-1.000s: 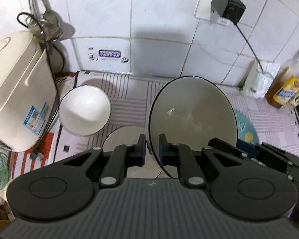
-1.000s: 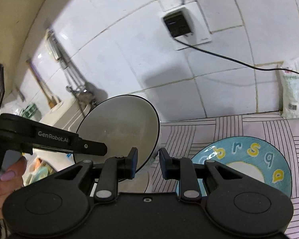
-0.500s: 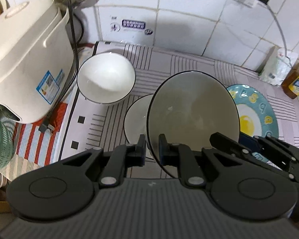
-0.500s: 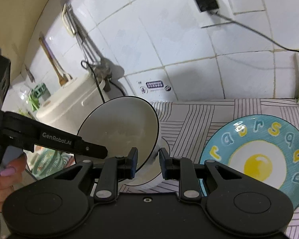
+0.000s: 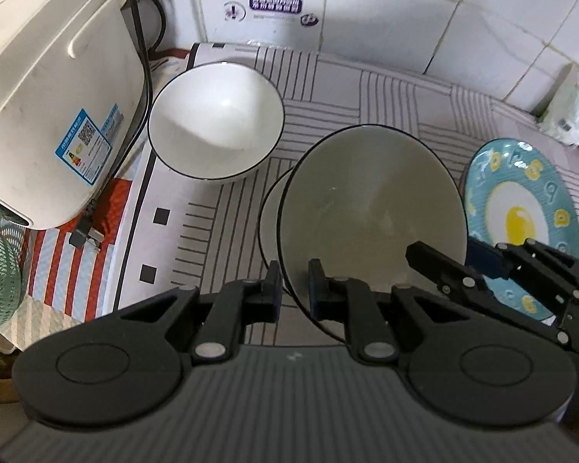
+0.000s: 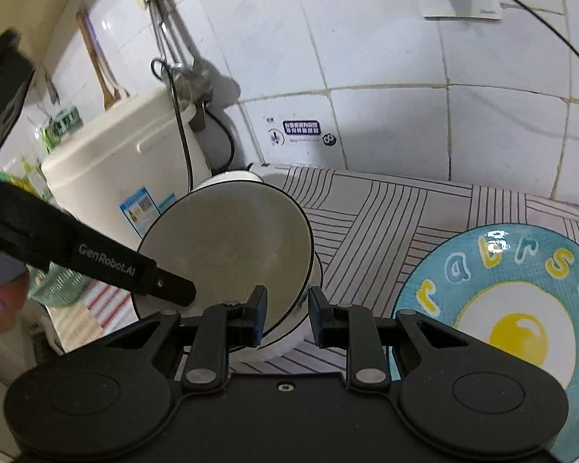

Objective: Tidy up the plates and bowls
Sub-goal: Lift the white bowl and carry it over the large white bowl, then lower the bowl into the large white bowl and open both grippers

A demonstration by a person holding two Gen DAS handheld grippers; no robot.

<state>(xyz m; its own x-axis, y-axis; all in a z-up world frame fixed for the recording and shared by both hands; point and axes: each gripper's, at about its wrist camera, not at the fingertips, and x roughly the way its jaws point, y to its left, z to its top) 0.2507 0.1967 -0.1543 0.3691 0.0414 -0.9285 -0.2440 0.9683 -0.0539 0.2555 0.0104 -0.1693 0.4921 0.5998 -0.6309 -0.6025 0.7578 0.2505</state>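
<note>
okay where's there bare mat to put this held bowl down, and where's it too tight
Free: the striped mat behind the held bowl, between the white bowl and the egg plate, up to the tiled wall. Also the front-left strip with black squares. Crowded: directly beneath, where another bowl sits, and beside the rice cooker.

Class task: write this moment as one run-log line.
left gripper: jaws shut on tilted bowl rim | beneath: second bowl on mat | right gripper: beside, grip unclear
</note>
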